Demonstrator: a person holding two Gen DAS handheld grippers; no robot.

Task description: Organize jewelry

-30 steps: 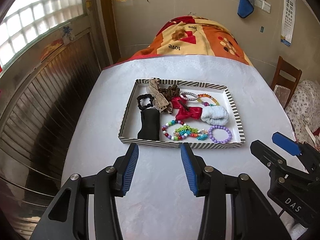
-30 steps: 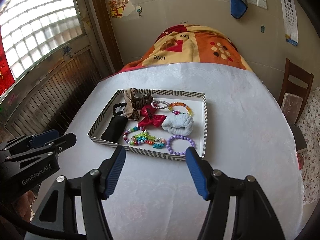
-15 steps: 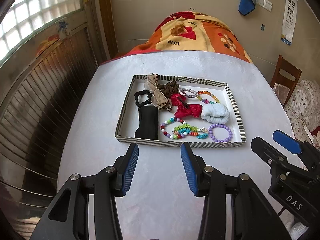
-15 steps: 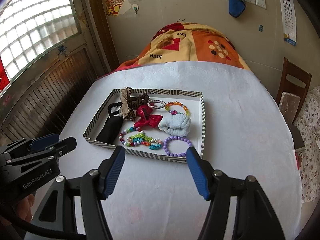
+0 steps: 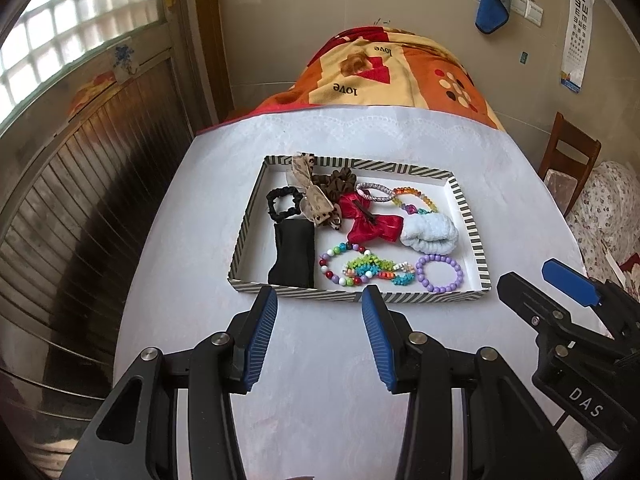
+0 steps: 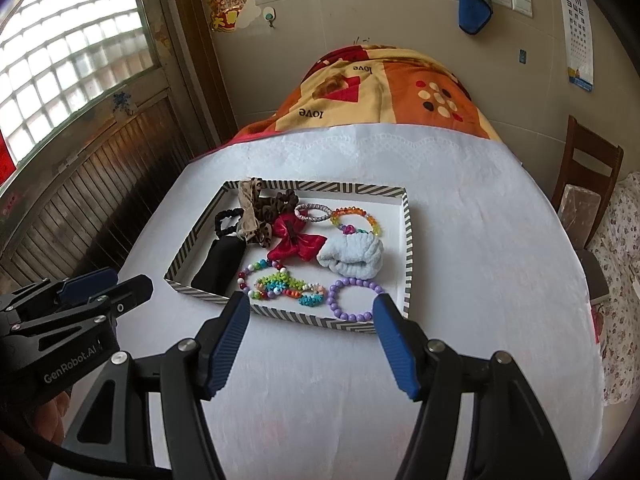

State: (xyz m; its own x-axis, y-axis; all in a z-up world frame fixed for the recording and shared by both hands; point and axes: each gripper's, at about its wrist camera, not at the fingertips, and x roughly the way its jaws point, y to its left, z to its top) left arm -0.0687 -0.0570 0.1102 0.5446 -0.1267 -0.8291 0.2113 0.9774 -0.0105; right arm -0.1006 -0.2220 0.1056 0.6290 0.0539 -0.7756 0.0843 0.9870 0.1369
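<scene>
Near the tray's striped near rim, both grippers, left and right, are held released above bare tabletop; jewelry lies inside the tray. Chair detail is shown better rightward.

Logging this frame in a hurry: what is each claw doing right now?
Left claw: open, holding nothing, short of the striped tray.
Right claw: open, holding nothing, at the tray's near edge.
</scene>
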